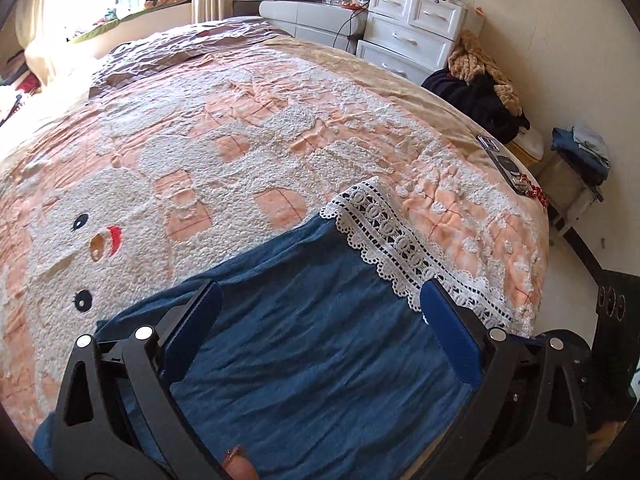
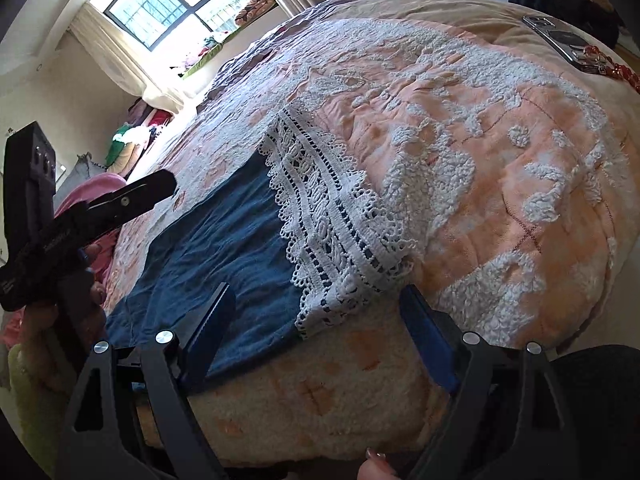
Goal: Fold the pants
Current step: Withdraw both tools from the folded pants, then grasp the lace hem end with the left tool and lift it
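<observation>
Lying flat on the bedspread [image 1: 168, 152], the blue pants [image 1: 320, 352] stretch toward the bed's near edge, their white lace hem [image 1: 400, 248] on the side nearest the phone [image 1: 505, 164]; the left gripper [image 1: 320, 304] hovers over the denim with jaws spread wide, cloth showing between the fingers, gripping nothing; the right gripper [image 2: 318, 308], also spread and empty, sits at the hem's near corner, one finger [image 2: 212, 328] over the denim, the other over the bedspread.
</observation>
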Motion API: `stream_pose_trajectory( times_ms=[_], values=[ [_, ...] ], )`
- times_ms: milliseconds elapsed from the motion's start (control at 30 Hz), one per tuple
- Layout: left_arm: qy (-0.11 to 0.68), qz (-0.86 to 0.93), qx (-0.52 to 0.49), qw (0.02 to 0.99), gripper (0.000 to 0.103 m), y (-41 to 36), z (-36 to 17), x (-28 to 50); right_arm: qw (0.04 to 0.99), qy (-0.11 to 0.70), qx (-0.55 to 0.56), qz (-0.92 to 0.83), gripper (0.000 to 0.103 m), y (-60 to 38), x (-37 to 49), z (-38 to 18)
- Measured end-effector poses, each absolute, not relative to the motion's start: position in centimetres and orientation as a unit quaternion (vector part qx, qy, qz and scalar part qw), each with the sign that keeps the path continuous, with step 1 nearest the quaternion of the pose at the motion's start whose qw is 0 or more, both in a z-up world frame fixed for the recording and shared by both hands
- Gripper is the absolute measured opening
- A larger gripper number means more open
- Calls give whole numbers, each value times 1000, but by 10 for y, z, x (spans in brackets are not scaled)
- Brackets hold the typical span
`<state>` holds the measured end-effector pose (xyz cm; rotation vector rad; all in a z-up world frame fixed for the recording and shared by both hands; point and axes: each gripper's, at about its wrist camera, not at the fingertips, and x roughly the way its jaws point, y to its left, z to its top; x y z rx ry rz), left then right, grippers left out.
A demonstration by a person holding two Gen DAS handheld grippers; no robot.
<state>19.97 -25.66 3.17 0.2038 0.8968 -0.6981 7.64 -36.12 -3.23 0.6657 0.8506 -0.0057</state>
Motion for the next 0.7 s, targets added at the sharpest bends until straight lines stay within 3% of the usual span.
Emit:
stream_pose_trajectory(
  times_ms=[133, 200, 233, 267, 567, 700],
  values=[
    [436, -346, 98, 825, 93, -279, 19, 226, 861, 390, 326, -1, 80, -365, 79, -34],
    [440, -355, 104, 818, 93, -289, 12, 238, 871, 377, 314, -8, 64, -366, 77, -34],
    [442, -357, 107, 816, 93, -293, 9, 244, 878, 371, 303, -14, 48, -366, 76, -33],
    [446, -359, 109, 813, 93, -296, 6, 251, 882, 365, 297, -13, 43, -368, 76, -33],
    [477, -429, 114, 758, 89, -321, -20, 287, 875, 362, 322, 11, 41, -378, 84, -45],
    [488, -465, 95, 733, 80, -323, -27, 293, 871, 353, 342, 12, 28, -384, 82, -46]
  ],
)
